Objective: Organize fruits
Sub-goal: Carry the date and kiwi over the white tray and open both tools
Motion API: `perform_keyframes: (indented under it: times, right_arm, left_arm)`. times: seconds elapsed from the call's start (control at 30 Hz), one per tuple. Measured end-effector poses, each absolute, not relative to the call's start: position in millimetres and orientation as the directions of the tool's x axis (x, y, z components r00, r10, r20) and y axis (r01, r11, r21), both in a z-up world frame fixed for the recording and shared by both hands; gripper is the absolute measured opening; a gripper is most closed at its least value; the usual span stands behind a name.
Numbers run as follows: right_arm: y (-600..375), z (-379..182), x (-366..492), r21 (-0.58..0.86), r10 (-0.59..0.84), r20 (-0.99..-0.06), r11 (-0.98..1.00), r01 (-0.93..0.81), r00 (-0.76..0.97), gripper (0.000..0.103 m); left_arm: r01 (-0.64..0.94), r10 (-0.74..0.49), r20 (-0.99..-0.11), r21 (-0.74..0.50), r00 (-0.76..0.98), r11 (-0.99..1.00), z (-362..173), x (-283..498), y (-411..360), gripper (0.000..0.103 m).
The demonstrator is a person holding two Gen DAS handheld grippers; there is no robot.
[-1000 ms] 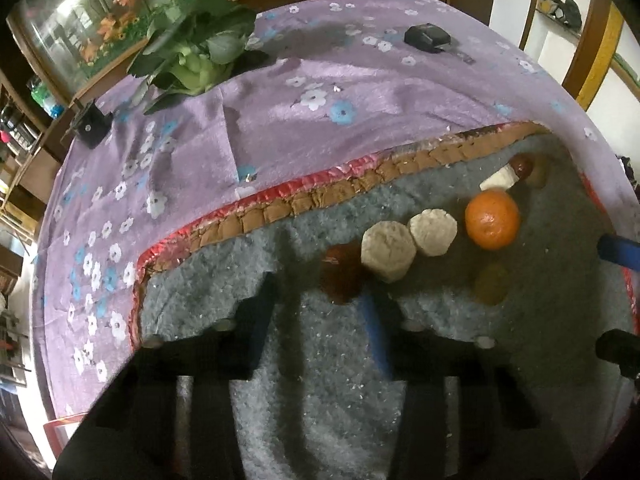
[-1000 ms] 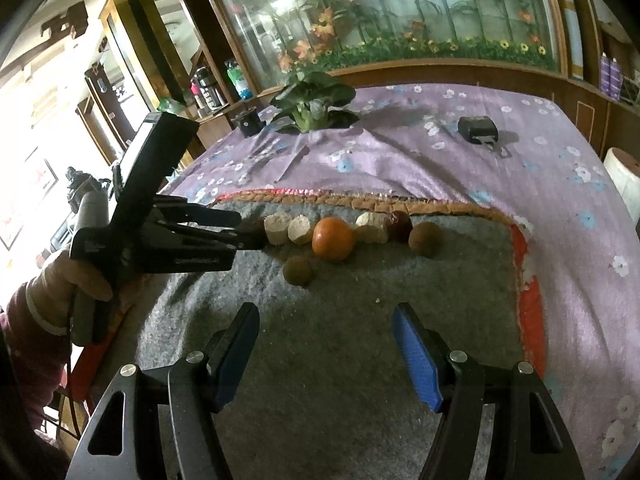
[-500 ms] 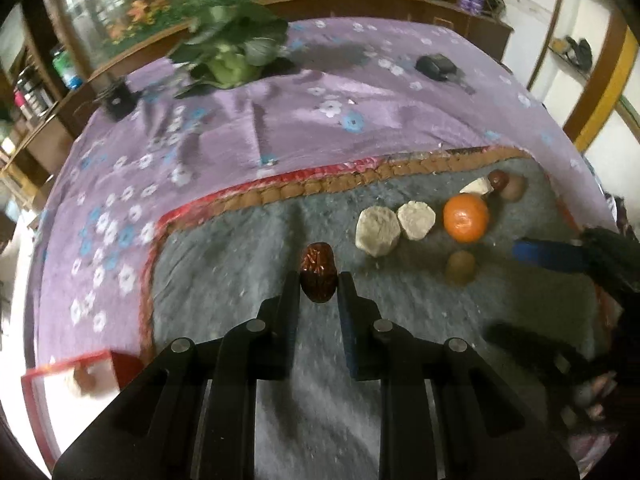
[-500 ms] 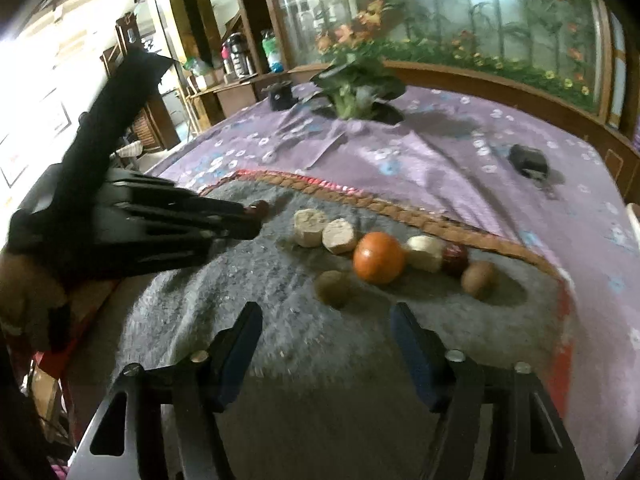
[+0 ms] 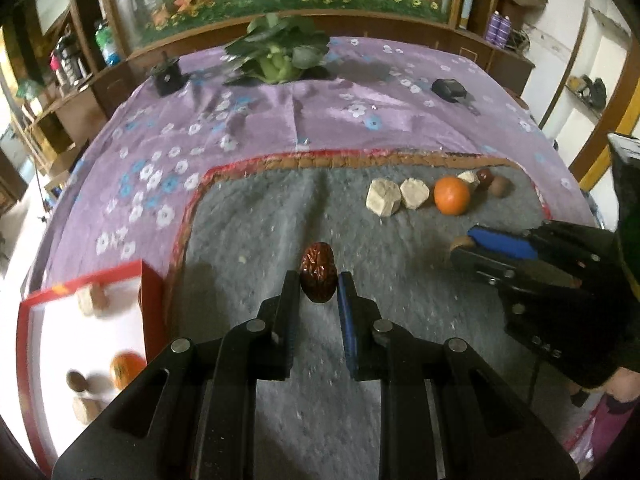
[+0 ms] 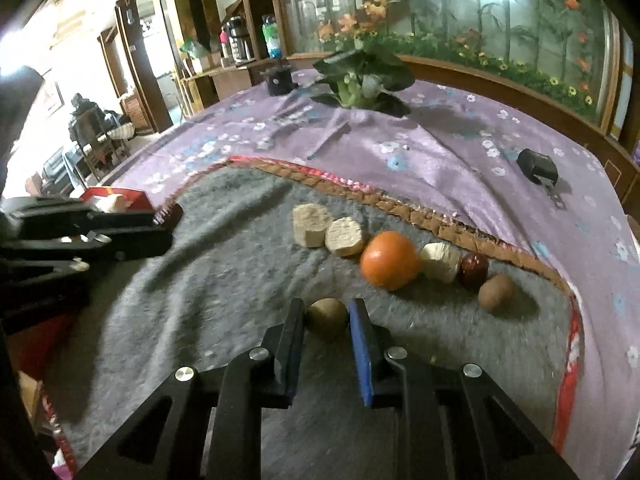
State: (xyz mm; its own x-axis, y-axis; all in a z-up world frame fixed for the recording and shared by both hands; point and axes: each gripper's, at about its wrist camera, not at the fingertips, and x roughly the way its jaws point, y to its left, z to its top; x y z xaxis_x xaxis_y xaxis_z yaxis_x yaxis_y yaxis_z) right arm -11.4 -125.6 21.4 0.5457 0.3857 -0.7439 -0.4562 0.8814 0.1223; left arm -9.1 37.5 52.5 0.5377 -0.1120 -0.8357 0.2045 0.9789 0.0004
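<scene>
Left gripper [image 5: 319, 285] clamped the wrinkled red date [image 5: 318, 271] above the grey felt mat [image 5: 248, 216], best carried level over the red-rimmed tray [image 5: 150, 280] before release, while right gripper [image 6: 326, 316], jaws just closing, pinched the small brown fruit [image 6: 327, 316] resting on the mat.

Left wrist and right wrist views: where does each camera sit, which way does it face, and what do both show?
Left wrist: on the left gripper, looking down along its fingers over the grey mat; gripper shut on a red date, red tray at left, right gripper at right.
Right wrist: on the right gripper, facing the same mat, its jaws just closed around a brown fruit.
Shared: orange, pale blocks, potted plant.
</scene>
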Motion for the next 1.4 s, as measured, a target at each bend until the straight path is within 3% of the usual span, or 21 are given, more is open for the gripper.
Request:
perform_keyframes:
  times: [0.63,1.1,1.4]
  right_arm:
    - [-52,64,-89,0.197,0.554,-0.645,0.786,-0.586,0.526,0.022]
    - [21,73,-106,0.202,0.636,-0.637,0.683,-0.702,0.436,0.022]
    - [78,69,-108,0.201,0.668,-0.658,0.601,-0.774,0.348,0.022]
  left_arm:
    - [0.032,-0.003,-0.780,0.022,0.625,0.999,73,-77,103,0.018]
    - [-0.129,0.088,-0.782,0.009,0.617,0.992,76,-138,197,0.018]
    - [-0.148,0.055,-0.811,-0.039,0.582,0.988,57,-145,219,0.018]
